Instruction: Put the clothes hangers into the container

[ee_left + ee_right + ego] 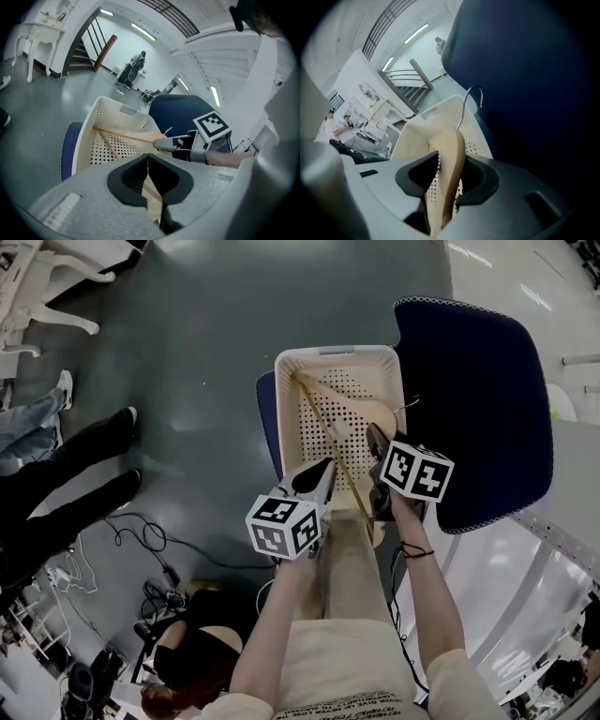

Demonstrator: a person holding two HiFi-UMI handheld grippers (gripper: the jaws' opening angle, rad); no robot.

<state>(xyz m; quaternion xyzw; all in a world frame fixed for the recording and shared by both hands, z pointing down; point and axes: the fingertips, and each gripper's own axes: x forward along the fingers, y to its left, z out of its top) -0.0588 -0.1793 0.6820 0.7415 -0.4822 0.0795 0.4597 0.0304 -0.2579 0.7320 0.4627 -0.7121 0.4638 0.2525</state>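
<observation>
Right claw [451, 161] sits loose around the wooden hanger [361, 413], with a gap at one pad. Left claw [148, 159] is pinched together. That hanger lies slanted in the perforated basket [337, 354] on the blue chair [478, 381].

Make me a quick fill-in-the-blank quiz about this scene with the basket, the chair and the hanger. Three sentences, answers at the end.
1. The cream perforated basket sits on a ___ chair.
2. The right gripper has a ___ hanger between its jaws.
3. The hanger's far end reaches down inside the ___.

Missing words: blue; wooden; basket.
</observation>
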